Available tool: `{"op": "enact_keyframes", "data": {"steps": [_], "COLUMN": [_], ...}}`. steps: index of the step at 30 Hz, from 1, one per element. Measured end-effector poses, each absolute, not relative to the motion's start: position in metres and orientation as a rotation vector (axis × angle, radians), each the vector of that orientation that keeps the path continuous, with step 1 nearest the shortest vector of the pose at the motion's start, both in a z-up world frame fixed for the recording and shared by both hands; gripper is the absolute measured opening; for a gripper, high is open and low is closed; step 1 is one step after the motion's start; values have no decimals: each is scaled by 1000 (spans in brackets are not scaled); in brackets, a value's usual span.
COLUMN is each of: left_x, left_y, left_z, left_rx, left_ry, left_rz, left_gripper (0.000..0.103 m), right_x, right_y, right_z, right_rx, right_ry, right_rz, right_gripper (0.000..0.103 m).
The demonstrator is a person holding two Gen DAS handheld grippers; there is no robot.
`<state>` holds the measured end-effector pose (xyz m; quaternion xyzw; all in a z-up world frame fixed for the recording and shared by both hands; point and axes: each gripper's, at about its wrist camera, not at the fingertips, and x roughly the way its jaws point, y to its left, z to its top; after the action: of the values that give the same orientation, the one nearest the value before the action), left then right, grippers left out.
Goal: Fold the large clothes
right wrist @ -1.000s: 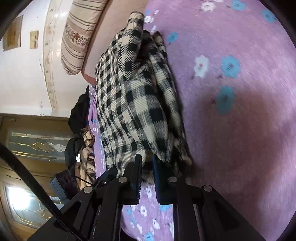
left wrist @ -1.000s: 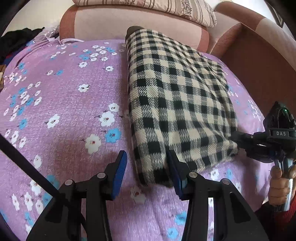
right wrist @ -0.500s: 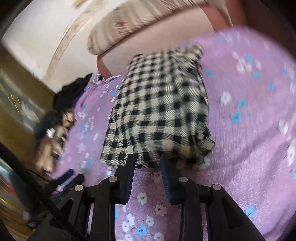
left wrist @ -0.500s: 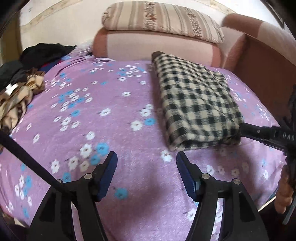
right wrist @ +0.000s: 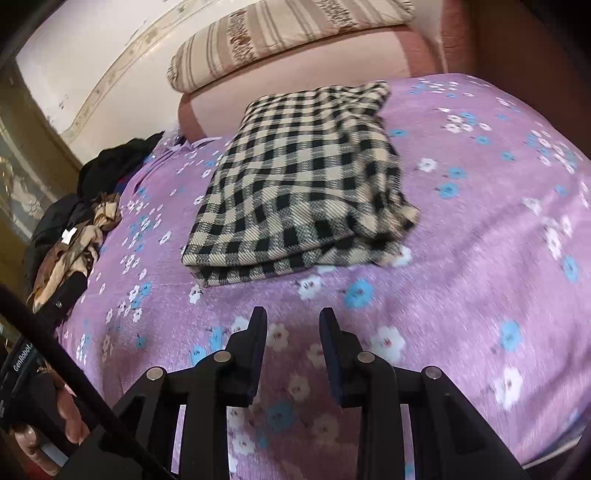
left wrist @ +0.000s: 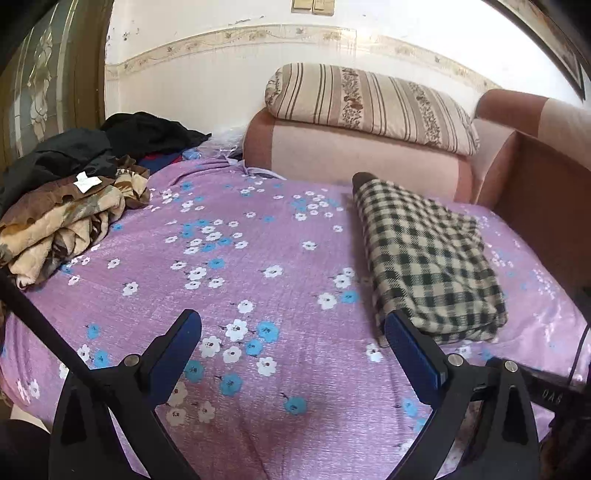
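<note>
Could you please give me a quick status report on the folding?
Left gripper, right gripper open, empty. Checked garment folded on bedspread. Clothes pile aside, nothing blocking.

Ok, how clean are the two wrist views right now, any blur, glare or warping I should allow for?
Left wrist view: mostly sharp, strong fisheye bend along the wall border, and the checked folded garment smears slightly at its far end. Right wrist view: motion blur streaks the floral purple cover on the right side, while the garment reads fairly crisp. No harsh glare in either.
</note>
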<state>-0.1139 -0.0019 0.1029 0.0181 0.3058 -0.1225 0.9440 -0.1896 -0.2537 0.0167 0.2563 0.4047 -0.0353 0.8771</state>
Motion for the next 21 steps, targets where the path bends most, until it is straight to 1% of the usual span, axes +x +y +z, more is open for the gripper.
{"op": "enact_keyframes", "data": {"steps": [4,6,8,14,16,18,21], "left_x": [-127,-136,-144,-158,-144,-121,-72], "left_y": [-7,-11,-14,-24,-29,-34,-49], "left_z": [111,114,117,123,124,124,120], "left_rx": [65,79,98,148,127,66,17], "left_ry": [597,590,589,596,654,727,857], "left_rz": [-254,-252,-251,-283,-324,-401,-474], "left_gripper": [99,99,99,99,99,99,98], "right_x": [-209,-216,-221,-223,-215,-201,-171], "right_y": [-255,-254,-253,-254,-260,-271,-299], "right_z": [16,17,17,27,39,52,63], "right_rx": [547,536,516,494,475,441,420], "right_ry": [844,846,850,842,827,808,794], "right_rz": [-106,-119,-135,-151,-157,-171,-191], "right_gripper": [33,37,39,39,48,66,70]}}
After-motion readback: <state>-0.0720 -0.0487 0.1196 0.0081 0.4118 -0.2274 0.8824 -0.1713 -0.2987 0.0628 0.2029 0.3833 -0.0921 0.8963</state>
